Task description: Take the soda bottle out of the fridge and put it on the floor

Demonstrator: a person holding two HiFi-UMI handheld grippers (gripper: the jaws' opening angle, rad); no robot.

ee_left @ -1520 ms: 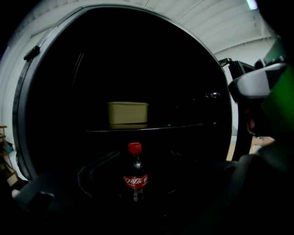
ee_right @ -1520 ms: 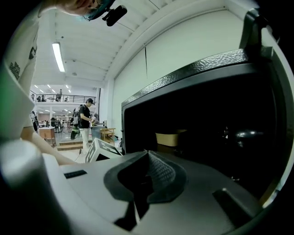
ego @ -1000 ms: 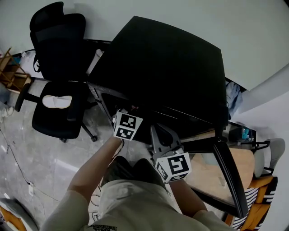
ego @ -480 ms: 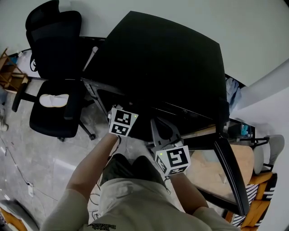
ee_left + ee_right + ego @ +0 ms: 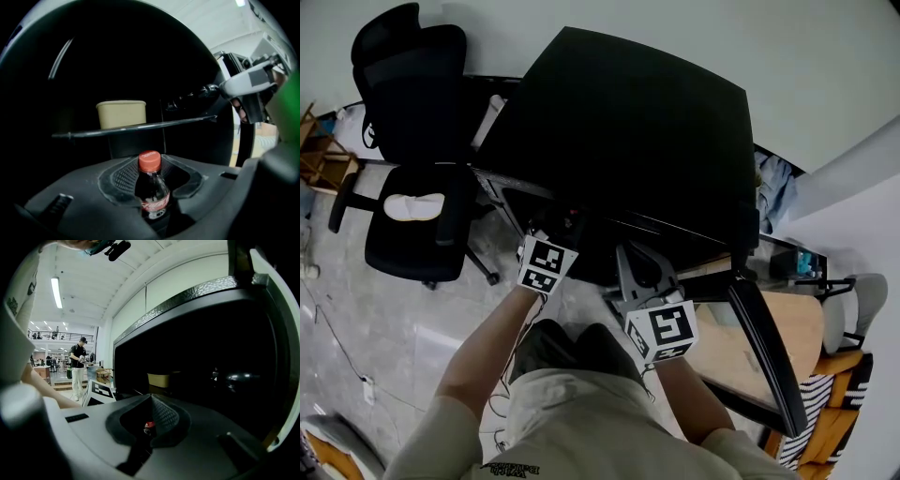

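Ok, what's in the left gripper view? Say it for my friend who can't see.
A soda bottle with a red cap and dark drink stands gripped between the jaws of the left gripper, which have just been closing on it. Behind it is the dark inside of the fridge, with a beige tub on a shelf.

- The head view is evenly and softly lit; the pale floor (image 5: pixel 394 328) is bright, but the black fridge (image 5: pixel 628 131) shows almost no detail.
- In the left gripper view we find deep darkness; only the soda bottle (image 5: pixel 151 185) cap and a beige tub (image 5: pixel 121 114) catch light.
- In the right gripper view a ceiling lamp (image 5: pixel 56 292) glares white.
- All views bend strongly at the edges.
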